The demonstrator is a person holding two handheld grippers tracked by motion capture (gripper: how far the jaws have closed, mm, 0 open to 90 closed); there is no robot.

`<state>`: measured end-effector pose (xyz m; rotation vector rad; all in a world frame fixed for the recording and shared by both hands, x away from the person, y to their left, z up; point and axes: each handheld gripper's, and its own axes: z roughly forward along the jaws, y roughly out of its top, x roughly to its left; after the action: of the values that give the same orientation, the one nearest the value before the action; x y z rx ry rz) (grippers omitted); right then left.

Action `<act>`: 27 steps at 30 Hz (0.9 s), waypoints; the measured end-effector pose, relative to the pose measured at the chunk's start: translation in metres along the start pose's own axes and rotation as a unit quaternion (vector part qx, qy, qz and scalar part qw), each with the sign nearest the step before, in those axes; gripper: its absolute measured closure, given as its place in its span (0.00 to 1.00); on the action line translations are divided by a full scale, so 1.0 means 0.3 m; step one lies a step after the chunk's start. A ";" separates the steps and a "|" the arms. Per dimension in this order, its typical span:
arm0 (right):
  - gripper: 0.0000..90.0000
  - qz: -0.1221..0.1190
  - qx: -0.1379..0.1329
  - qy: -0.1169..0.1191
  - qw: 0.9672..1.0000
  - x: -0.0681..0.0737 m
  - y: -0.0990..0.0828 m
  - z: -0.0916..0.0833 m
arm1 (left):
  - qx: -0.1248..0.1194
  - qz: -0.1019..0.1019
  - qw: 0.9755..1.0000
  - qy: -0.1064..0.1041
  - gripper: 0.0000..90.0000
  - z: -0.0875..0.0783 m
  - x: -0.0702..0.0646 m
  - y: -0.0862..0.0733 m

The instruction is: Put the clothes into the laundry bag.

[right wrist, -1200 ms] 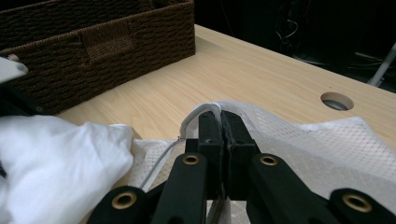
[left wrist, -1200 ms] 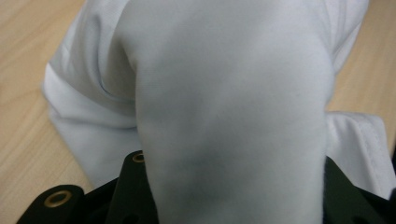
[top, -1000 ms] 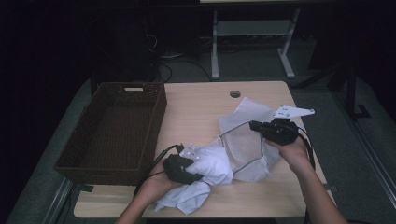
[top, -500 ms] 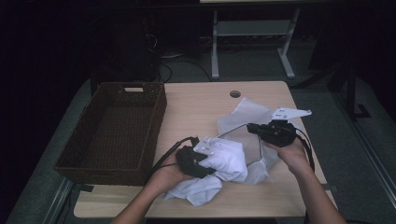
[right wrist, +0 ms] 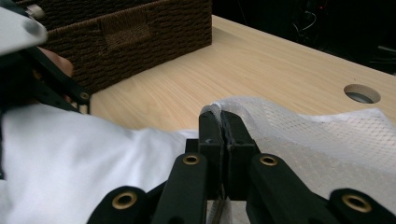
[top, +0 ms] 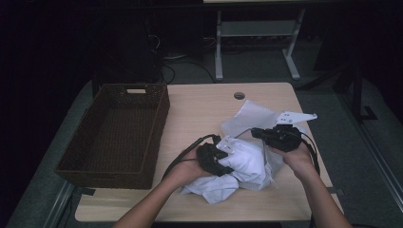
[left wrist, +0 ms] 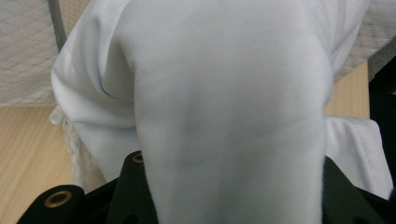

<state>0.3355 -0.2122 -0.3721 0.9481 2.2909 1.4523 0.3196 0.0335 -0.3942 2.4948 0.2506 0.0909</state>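
high view, left to right: a dark wicker basket (top: 114, 133) sits on the wooden table (top: 199, 109), then the left gripper (top: 219, 159) with its jaws clamped on a bunched fold of white cloth (top: 247, 161) – the left gripper view shows that fold (left wrist: 229, 116) bulging up between them. farther right, the right gripper (top: 259, 133) has its jaws pressed together on the edge of a white mesh bag (right wrist: 303, 135) – the bag lies just beside the cloth, near the table's right edge
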 end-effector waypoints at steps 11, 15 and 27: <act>0.97 0.005 0.000 -0.006 1.000 -0.015 -0.009 -0.008 | 0.000 0.021 1.000 -0.013 0.65 0.014 -0.044 0.005; 0.97 -0.001 0.004 -0.002 1.000 0.000 -0.007 -0.003 | -0.001 0.008 1.000 -0.003 0.65 0.032 -0.008 0.004; 0.97 -0.003 0.021 0.005 1.000 0.013 -0.018 0.025 | 0.017 -0.063 0.995 0.071 0.66 0.024 0.092 -0.024</act>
<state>0.3346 -0.2058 -0.3798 0.9465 2.3388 1.4149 0.3464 0.0406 -0.4042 2.5030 0.4709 0.2131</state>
